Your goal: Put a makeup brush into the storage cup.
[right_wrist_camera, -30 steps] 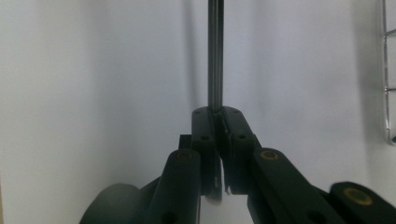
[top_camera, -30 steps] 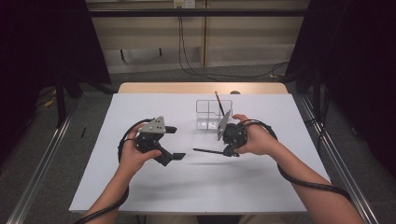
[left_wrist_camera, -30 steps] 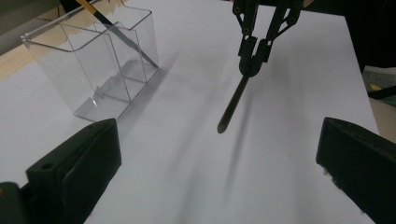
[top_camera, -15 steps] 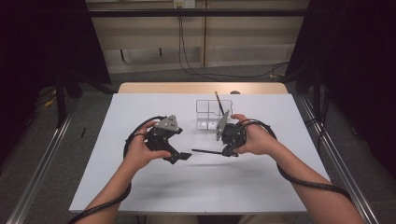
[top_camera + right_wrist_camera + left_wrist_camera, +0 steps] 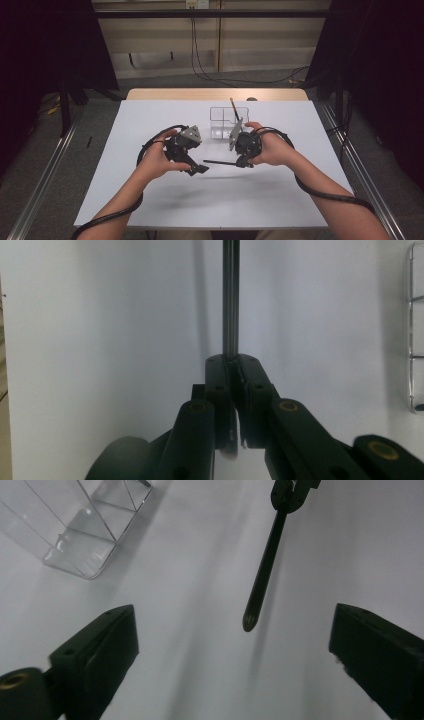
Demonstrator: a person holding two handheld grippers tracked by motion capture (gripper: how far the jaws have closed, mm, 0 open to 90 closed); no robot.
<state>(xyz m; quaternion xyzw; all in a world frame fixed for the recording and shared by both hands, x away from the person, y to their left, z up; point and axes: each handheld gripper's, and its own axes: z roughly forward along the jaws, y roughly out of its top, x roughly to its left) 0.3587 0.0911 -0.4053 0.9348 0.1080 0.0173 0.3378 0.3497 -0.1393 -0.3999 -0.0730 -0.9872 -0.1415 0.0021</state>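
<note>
The surface (image 5: 150, 200) is a white sheet laid over a pale wooden table, whose bare far edge shows as a strip beyond the sheet. Grey floor lies all around, with metal rails along both sides, dark curtains left and right, and a low pale wall at the back where black cables hang and trail across the floor. No brand, label or readable writing can be made out anywhere.

The right gripper (image 5: 243, 161) has its jaws clamped on one end of a thin black pen (image 5: 220, 162), which sticks out level toward the left, just above the sheet. In the right gripper view the pen (image 5: 230, 300) runs straight up from the closed jaws. The left gripper (image 5: 197, 169) sits close to the pen's free end; its jaws stand wide apart and have just been closing a little. In the left gripper view the pen's tip (image 5: 250, 620) hangs between them, touching neither.

A clear plastic organizer (image 5: 220, 120) with compartments stands just behind the right gripper, and another dark pen (image 5: 234, 108) leans upright in it.

The near half of the sheet and its left side lie bare, and both grippers are well in from every edge.
</note>
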